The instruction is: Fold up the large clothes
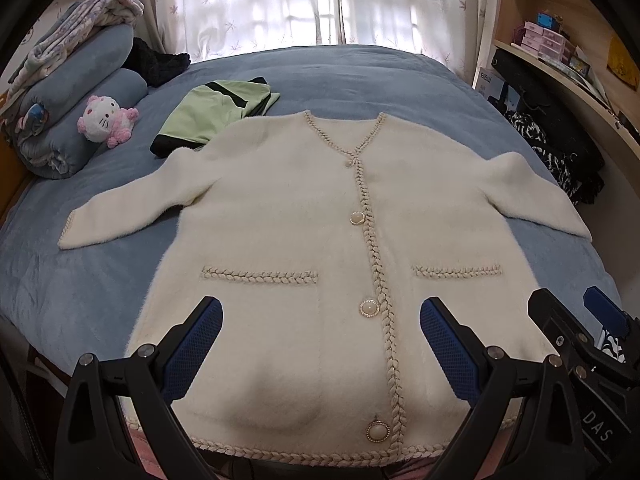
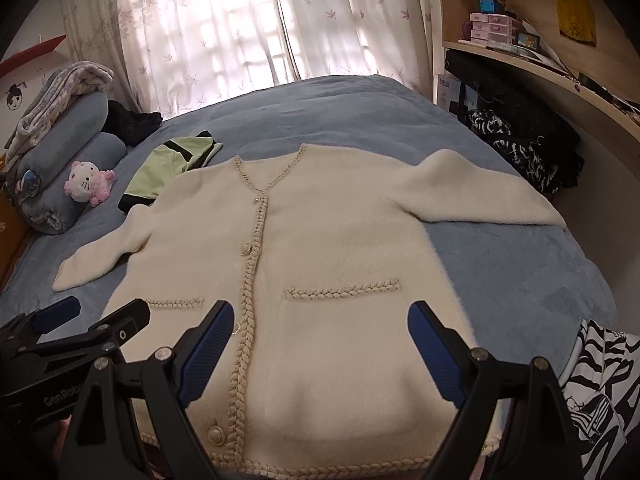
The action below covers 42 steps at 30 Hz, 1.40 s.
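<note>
Cardigan (image 1: 304, 216), cream and fluffy, is lying face up and spread flat on the blue bed (image 1: 360, 76), its hem right beneath both sets of jaws and its collar far ahead of them. The left gripper (image 1: 320, 344) is hovering with jaws wide apart, holding nothing; the right gripper (image 2: 320, 352) is doing the same just beside it, also wide and empty. No fold looks started, so I'm judging the first move is a sleeve: pinch each cuff cleanly, catch only one layer, and draw it across the chest without dragging the body. Counting now: one cardigan, two sleeves out to the sides, four pearl buttons, two braided pockets. Beyond the collar, one folded green garment (image 1: 216, 116) and one pink plush cat (image 1: 106, 120) are sitting.
</note>
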{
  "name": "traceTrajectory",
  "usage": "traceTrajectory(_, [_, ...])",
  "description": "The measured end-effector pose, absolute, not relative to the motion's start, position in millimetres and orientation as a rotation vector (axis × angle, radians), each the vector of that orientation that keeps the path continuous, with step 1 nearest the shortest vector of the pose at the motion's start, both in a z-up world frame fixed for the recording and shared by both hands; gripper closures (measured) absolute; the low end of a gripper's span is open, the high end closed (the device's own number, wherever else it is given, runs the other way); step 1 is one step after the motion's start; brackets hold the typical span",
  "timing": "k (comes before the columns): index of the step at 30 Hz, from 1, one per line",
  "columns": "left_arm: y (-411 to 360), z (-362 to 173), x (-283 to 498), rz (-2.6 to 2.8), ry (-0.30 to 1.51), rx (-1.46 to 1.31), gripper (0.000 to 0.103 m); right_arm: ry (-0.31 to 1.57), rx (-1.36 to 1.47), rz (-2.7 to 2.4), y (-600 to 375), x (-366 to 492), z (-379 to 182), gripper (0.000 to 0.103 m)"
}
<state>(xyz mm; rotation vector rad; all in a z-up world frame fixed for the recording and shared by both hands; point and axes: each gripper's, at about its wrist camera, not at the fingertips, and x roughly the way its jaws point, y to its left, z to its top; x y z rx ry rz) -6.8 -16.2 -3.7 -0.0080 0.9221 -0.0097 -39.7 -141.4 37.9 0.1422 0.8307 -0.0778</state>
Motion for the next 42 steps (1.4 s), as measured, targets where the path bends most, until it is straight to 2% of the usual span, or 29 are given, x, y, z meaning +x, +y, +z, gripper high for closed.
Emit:
traceTrajectory(23, [-22,2,5,-0.026,0.920,0.001,0.005,0.842,0.130,-0.055,-145,-28,45,0.014])
traceTrajectory(42, [-100,78,90,-0.144,0.688,0.110,0.005,0.738,-0.046,-0.162,-217,33,120,0.014])
